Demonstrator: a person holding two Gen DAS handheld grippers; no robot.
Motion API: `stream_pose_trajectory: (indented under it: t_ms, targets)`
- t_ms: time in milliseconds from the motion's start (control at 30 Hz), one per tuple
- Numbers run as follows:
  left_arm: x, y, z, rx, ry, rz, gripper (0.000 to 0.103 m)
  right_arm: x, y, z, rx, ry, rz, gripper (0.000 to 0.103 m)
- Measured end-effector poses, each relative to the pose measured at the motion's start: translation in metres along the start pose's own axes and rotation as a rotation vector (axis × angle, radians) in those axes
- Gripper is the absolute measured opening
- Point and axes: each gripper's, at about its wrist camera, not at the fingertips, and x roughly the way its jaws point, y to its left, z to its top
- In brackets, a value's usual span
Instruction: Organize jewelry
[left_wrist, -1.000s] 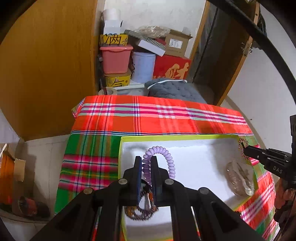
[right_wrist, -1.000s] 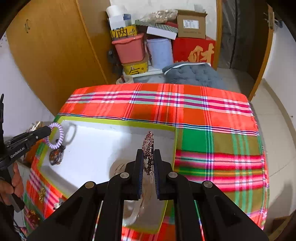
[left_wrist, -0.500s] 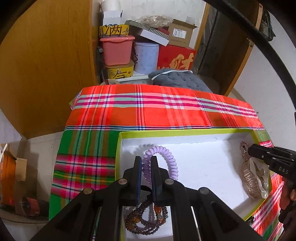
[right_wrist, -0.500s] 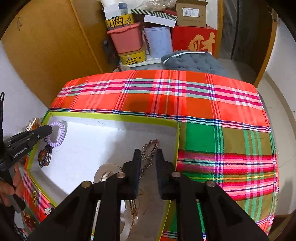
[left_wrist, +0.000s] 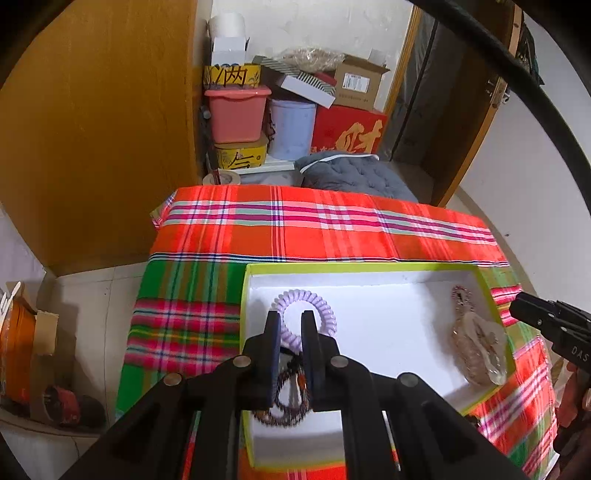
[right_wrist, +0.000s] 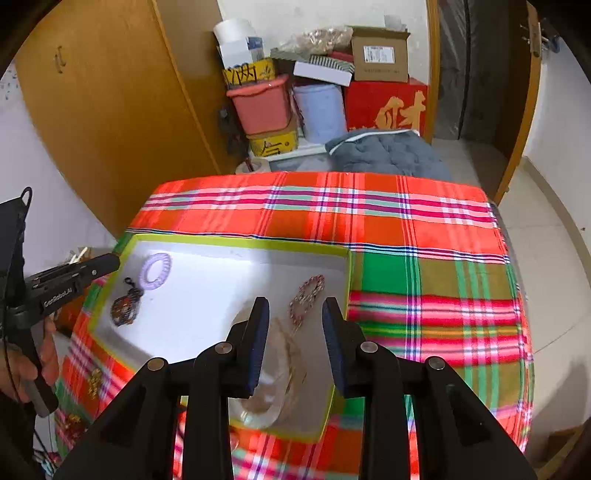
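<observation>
Over a plaid-covered table (right_wrist: 424, 236), a white tray (right_wrist: 229, 254) is holding the jewelry. The right gripper (right_wrist: 291, 314) is opening, empty, above a beaded bracelet (right_wrist: 306, 299) lying near the tray's right wall. The left gripper (left_wrist: 291, 332) is hovering narrowly parted over a lilac coil band (left_wrist: 314, 302), gripping nothing.

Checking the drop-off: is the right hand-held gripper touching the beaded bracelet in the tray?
Apart. The right wrist view shows the right hand-held gripper opening, with the beaded bracelet lying flat on the tray floor, clear of both pads.

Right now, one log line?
right gripper: opening, empty | sparkly beaded clip: in white tray | left gripper: over purple coil tie
</observation>
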Motion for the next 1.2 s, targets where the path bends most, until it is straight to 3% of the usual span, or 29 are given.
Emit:
stream_pose_trajectory:
  t_ms: [533, 933, 1200]
  targets:
    - [-0.082, 0.000, -0.064, -0.012, -0.039, -0.001, 0.011, -0.068, 0.031, -0.074, 0.001, -0.023, 0.079, 0.031]
    - [-0.108, 0.011, -0.115, -0.068, -0.007, -0.025, 0.011, -0.084, 0.055, -0.119, 0.008, 0.019, 0.130, 0.031]
    - [-0.116, 0.019, -0.133, -0.094, 0.005, -0.031, 0.011, -0.085, 0.063, -0.138, 0.016, 0.056, 0.138, 0.031]
